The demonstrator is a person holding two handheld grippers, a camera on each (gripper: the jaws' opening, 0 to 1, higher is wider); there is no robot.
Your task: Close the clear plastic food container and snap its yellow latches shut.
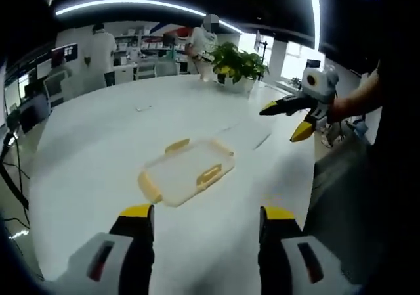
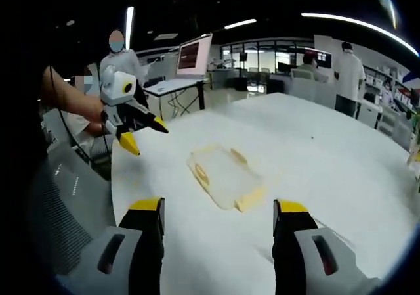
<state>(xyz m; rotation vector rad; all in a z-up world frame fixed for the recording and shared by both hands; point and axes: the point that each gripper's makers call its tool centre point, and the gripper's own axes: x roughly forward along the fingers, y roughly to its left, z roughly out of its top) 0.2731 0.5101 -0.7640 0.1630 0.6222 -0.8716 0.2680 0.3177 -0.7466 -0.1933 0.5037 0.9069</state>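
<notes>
The clear food container [image 1: 187, 171] lay flat on the white bench [image 1: 98, 131], well inside its edges and nearer to the edge where the person stood; its lid seemed to rest on it already, but whether it was pressed fully down could not be told. Yellow latches [image 1: 210, 173] showed on its sides, and they seemed to stick outward instead of lying snapped against the wall, though the pictures were too small for certainty.

The left claw [image 1: 207, 217] was held above the bench, short of the container, with its two yellow-tipped jaws wide apart and nothing between them; the right claw [image 2: 220, 211] was likewise spread and empty, also short of the container. In the left gripper view the right claw [image 1: 294, 116] hung in the air off to the right, well apart from the container; in the right gripper view the left claw [image 2: 139, 132] hung near the bench edge on the left, also clear of the container [image 2: 225, 175].

By my judgement the work was at its beginning: neither claw touched anything, and the latches [image 2: 200, 174] were not yet snapped. The next move would call for bringing one claw down to steady the lid, and for the other to push a latch down against the side; the thin plastic might slide on the smooth bench if it were pushed from one side only.
</notes>
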